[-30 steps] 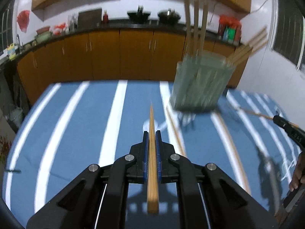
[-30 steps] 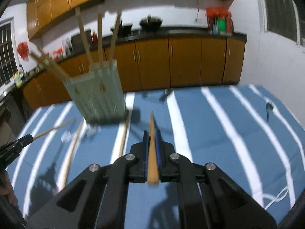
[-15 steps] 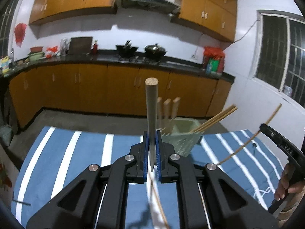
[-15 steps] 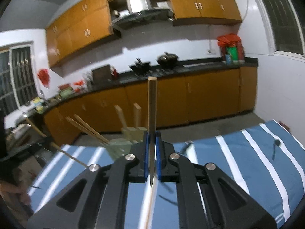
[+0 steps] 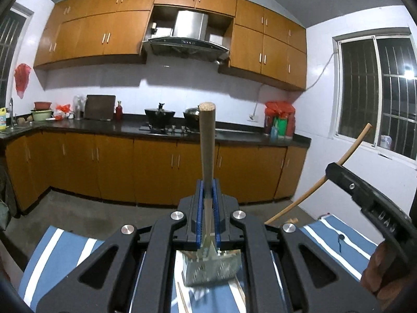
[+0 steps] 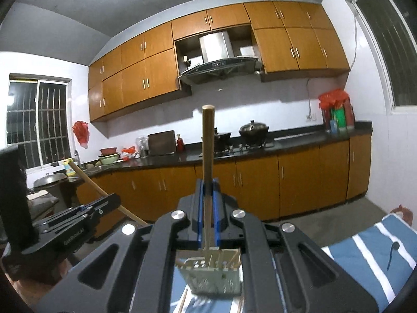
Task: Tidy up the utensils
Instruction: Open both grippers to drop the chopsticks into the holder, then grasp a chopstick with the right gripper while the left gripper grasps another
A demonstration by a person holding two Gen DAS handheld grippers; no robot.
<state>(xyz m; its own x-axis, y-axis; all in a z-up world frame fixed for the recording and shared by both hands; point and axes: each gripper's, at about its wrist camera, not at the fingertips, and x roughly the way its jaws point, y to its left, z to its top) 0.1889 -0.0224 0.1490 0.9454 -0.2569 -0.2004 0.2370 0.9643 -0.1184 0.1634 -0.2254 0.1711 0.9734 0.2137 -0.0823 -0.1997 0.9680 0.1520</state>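
while raised level, both hand-held grippers pinching chopsticks

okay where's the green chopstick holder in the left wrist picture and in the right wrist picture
Left wrist: chopstick holder sits bottom centre, seen through the gap under the left claw.
Right wrist: bottom centre again, below the right claw, on the blue striped cloth.
Shared landmark: the range hood.
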